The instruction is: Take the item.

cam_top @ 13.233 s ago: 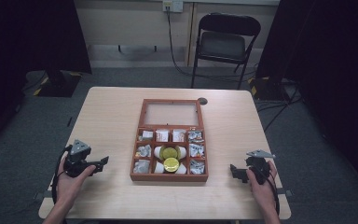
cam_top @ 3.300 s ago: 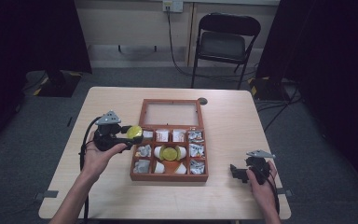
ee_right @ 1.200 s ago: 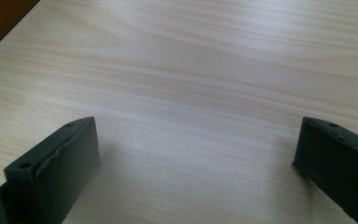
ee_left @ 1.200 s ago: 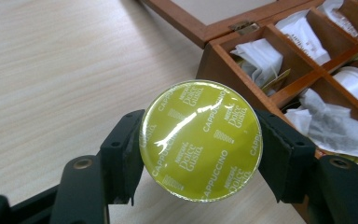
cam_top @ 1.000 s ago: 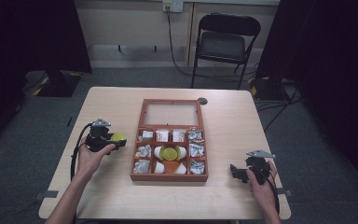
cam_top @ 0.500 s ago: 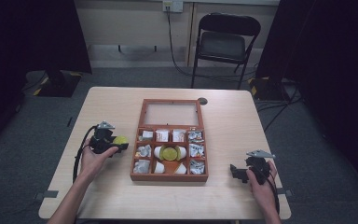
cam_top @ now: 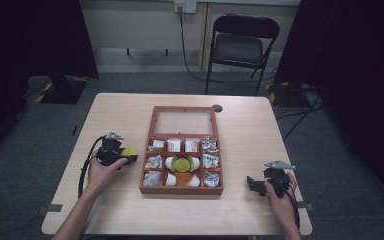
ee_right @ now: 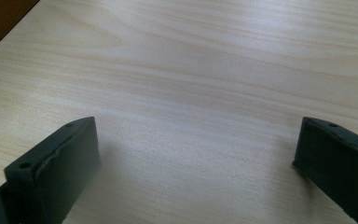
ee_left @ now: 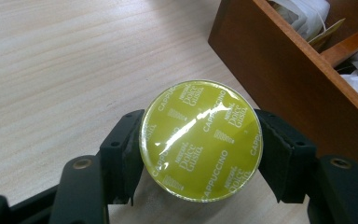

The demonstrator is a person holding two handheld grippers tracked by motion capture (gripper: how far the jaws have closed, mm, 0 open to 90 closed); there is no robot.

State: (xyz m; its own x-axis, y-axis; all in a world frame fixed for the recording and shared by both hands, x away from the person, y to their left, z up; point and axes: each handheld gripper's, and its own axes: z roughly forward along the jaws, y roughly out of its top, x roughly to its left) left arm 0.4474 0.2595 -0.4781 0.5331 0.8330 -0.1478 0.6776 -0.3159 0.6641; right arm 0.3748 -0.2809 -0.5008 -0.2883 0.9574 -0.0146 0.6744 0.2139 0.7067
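Left tongs (ee_left: 200, 149) clenched on yellow-green Dolce Gusto cappuccino capsule (ee_left: 200, 140), over table (ee_left: 51, 60) just left of wooden compartment box (cam_top: 181, 150).

In the left gripper view the pads pinch the capsule at its rim on both sides, foil lid up, box wall at upper right of frame. In the high view the capsule (cam_top: 128, 152) sits left of centre, beside the box's left edge; a second capsule (cam_top: 182, 163) lies in the middle compartment among wrapped sachets. Right tongs (ee_right: 196, 154) released, jaws wide, nothing between, parked at lower right of the high view (cam_top: 260, 184). Likely step: setting the capsule down outside the box. Do it well: keep lid level, lower until base meets table, then release slowly so the capsule doesn't roll or tip against the box wall.
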